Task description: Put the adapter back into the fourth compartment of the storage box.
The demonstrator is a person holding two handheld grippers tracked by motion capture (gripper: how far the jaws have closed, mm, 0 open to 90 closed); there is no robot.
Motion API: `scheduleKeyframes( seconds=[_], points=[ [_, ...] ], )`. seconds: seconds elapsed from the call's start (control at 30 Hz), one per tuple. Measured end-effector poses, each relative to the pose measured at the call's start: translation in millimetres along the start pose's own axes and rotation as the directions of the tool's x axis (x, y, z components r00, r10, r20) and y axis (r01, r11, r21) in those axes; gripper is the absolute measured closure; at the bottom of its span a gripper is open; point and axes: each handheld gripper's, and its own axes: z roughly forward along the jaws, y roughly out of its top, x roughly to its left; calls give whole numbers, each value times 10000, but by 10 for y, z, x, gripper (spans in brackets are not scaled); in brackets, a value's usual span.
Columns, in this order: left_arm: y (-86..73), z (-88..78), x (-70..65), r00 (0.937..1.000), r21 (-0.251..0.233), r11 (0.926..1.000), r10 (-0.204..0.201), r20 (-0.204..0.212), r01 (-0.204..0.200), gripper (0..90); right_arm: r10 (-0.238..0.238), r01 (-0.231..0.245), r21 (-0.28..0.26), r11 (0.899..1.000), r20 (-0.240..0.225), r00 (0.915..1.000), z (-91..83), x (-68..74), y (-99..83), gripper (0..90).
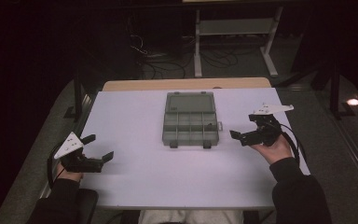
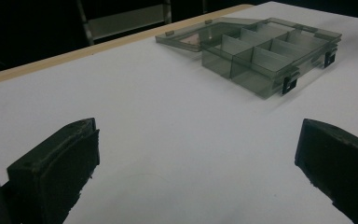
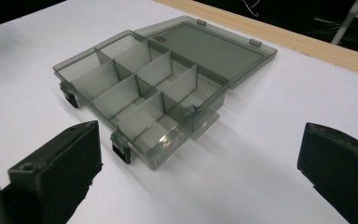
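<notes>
At mid-table the grey compartment box (image 1: pixel 190 119) lies open, lid folded flat away from me, its long axis running front to back. My right gripper (image 1: pixel 246 129), jaws wide and empty, sits just beside its right edge; my left gripper (image 1: pixel 98 149), also open, is well apart.

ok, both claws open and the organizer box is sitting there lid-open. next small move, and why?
Probably ease the right claw in toward the organizer box, aiming at its near right corner. That claw is open, holds nothing, and is the closer one; the left claw sits farther off near the table edge. The lid lies flat behind the tray.
</notes>
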Motion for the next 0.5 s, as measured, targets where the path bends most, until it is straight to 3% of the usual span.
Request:
scheduleKeyframes(
  seconds=[0.5],
  points=[
    [4,-3,-7,10000,15,10000,28,4,-28,0,166,-156,-331,9993,292,9994,-212,-6,-389,0]
  ],
)
